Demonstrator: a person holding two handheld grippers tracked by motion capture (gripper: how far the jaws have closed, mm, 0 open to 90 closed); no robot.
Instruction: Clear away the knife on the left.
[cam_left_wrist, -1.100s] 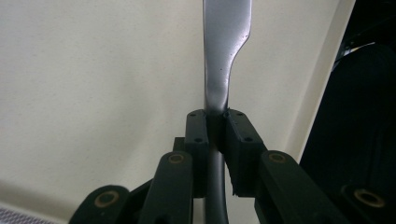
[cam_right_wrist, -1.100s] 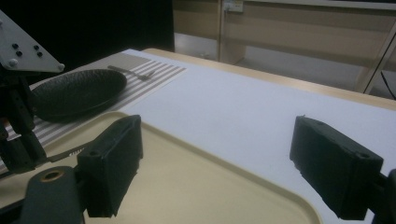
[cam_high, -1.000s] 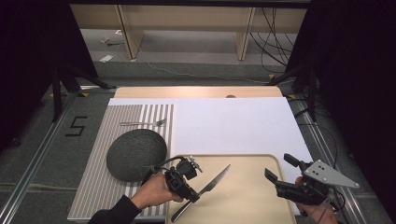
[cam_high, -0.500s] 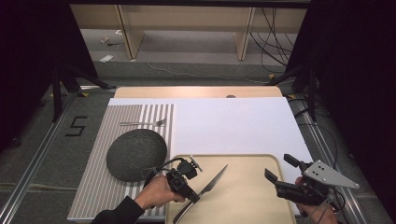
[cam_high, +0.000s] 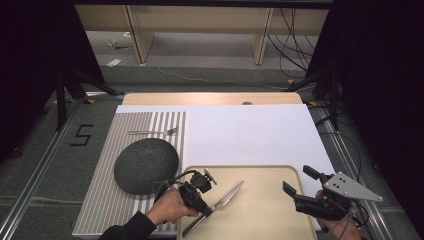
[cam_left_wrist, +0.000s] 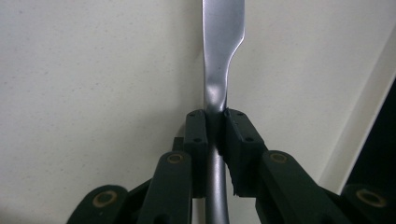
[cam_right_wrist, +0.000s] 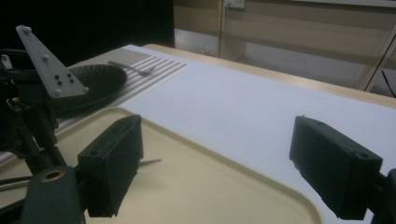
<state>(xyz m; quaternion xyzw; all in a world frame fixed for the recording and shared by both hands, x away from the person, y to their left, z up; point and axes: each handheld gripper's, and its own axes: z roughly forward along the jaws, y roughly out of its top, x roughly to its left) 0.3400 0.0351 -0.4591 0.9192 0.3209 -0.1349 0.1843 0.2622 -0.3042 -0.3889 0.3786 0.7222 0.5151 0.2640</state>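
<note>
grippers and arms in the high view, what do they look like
Both are black, two-jawed tools with blocky pads. The left hand-held gripper trails a black cable that loops toward the dark sleeve on the person's left arm. The right hand-held gripper carries a grey three-cornered plate dotted with small holes.

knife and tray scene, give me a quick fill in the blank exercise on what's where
1. The left gripper is shut on the ____ of the knife.
2. The knife's blade lies over the beige ____.
3. The fork lies on the ____ placemat, beyond the dark plate.
4. The right gripper has its jaws ____, with nothing between them.

Missing words: handle; tray; striped; open
</note>
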